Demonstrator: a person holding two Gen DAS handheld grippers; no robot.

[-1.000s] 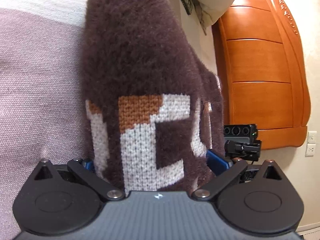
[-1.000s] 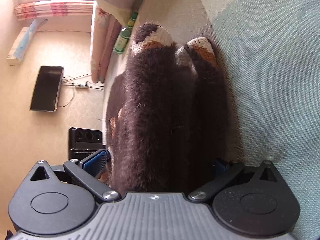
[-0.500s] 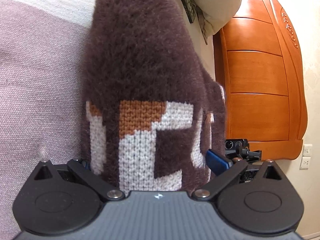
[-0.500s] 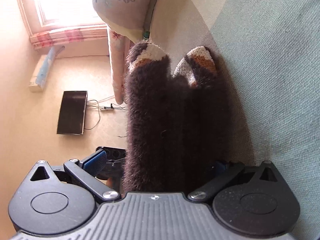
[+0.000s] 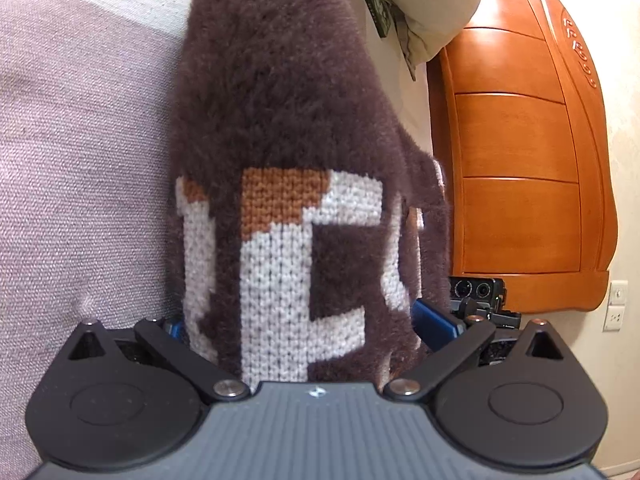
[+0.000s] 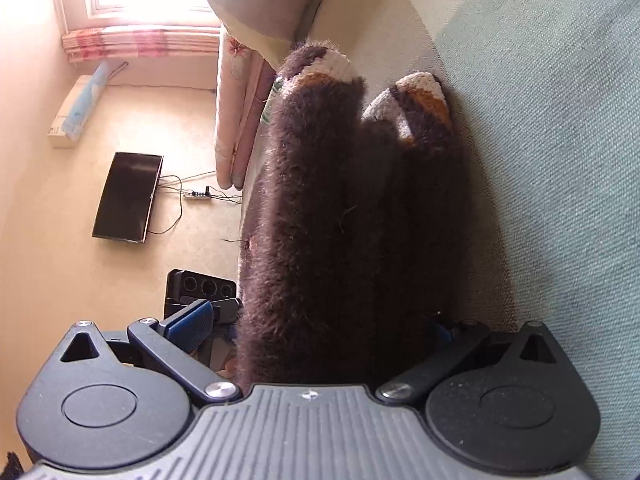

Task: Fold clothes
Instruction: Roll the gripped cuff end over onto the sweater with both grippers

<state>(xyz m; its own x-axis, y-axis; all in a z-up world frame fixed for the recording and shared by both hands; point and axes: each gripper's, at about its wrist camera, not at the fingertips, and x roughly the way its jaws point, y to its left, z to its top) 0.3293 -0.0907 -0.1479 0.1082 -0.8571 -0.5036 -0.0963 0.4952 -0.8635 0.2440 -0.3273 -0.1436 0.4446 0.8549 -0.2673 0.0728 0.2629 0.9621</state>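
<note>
- Hanging from both tongs, a fuzzy dark brown sweater (image 5: 276,92) fills the middle of each wrist view, held above a bed (image 5: 72,160).
- The left tongs (image 5: 298,320) pinch the knitted part of the sweater, where white and orange blocks (image 5: 280,208) show among the brown pile; blue pads (image 5: 434,322) press against the cloth on either side.
- The right tongs (image 6: 320,324) pinch the plain brown part; one blue pad (image 6: 190,320) shows on the left, the other is mostly hidden by the fur.
- In the right wrist view two sleeve-like ends with white and orange cuffs (image 6: 416,96) hang down toward the pale green bedcover (image 6: 560,160).
- An orange wooden headboard (image 5: 520,160) stands beside the bed, with a pillow (image 5: 432,0) near it.
- On the floor lie a dark flat screen (image 6: 126,196) and a power strip (image 6: 196,195) with cables.
</note>
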